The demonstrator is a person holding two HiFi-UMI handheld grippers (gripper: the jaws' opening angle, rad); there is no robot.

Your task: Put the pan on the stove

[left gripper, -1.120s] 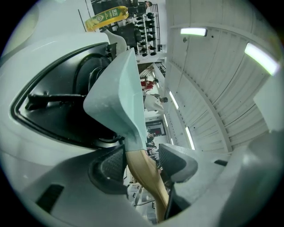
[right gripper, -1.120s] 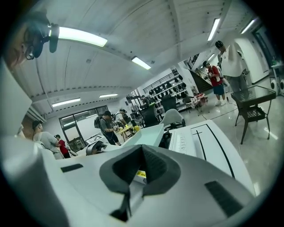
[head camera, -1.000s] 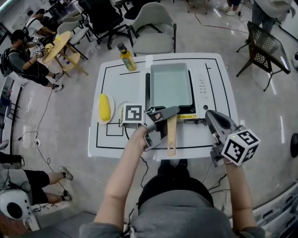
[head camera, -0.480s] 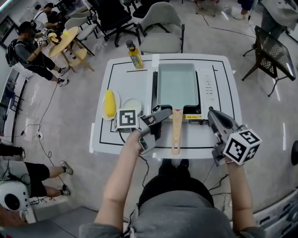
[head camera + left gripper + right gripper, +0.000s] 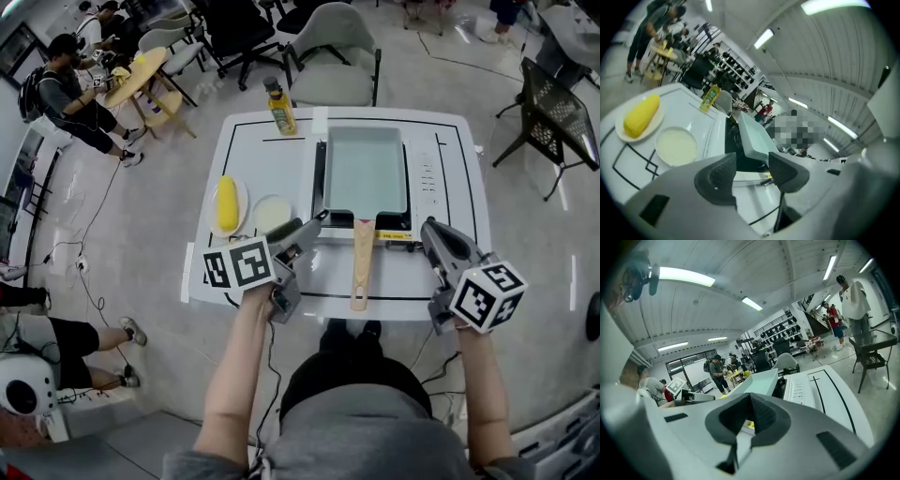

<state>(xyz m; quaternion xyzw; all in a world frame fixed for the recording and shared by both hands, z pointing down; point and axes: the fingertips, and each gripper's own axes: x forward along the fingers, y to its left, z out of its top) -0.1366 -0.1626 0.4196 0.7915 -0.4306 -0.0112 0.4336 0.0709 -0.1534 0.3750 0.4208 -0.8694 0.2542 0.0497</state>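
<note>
The pale teal rectangular pan (image 5: 366,169) sits on the white tabletop stove (image 5: 429,178), its wooden handle (image 5: 361,264) pointing toward me over the table's front. My left gripper (image 5: 305,228) hovers just left of the handle, apart from it, open with nothing between its pads. Its own view shows the open left gripper (image 5: 751,171) looking at the pan (image 5: 752,136). My right gripper (image 5: 427,230) hangs at the stove's front right corner. In its own view the right gripper (image 5: 749,416) is shut on nothing, with the pan (image 5: 757,380) and the stove's panel (image 5: 801,389) ahead.
On the white table (image 5: 281,281), an ear of corn (image 5: 227,202) lies on a plate at the left beside a small white dish (image 5: 271,213). A yellow bottle (image 5: 279,106) stands at the back edge. Chairs and seated people are beyond the table.
My left gripper has drawn away leftward from the pan's handle and rolled, its marker cube now facing up. The pan and right gripper have stayed put.
</note>
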